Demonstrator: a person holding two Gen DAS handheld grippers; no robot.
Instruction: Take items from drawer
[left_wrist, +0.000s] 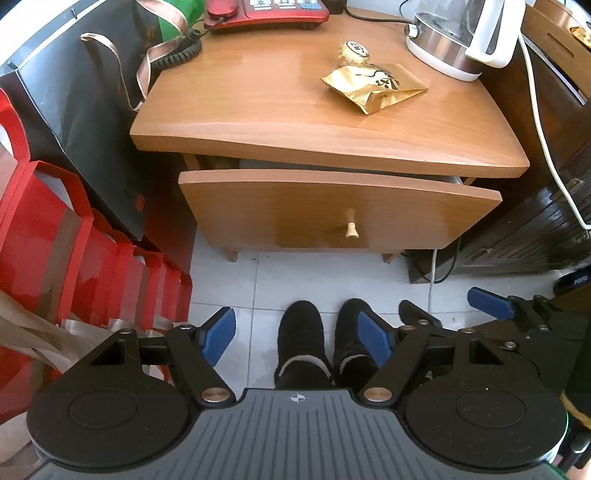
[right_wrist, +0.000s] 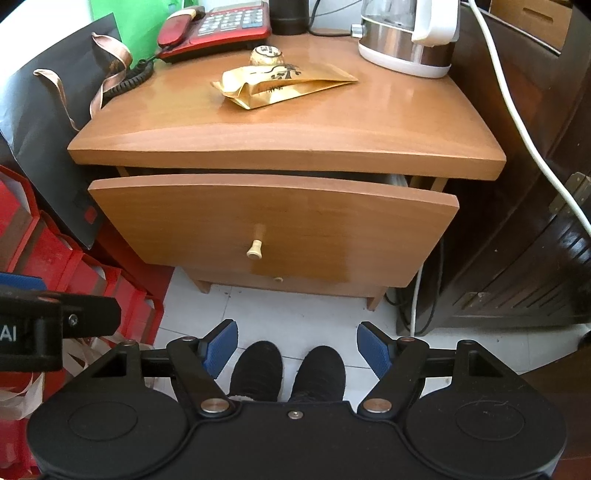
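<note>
The drawer (right_wrist: 273, 221) is open only a crack, leaving a thin gap under the nightstand top (right_wrist: 288, 147). Red boxes (left_wrist: 55, 236) and a black bag (left_wrist: 74, 92) crowd the nightstand's left; a dark cabinet (right_wrist: 517, 221) and white cord (right_wrist: 517, 129) close its right. The floor (right_wrist: 295, 310) before the drawer is free.

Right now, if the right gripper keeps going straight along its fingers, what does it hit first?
Probably the person's black shoes or the floor tiles around them: the open right gripper points steeply down, short of the drawer front.

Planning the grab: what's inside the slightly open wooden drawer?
Only a dim sliver over the curved wooden drawer front: something pale at its right end. The nightstand top hides the rest.
</note>
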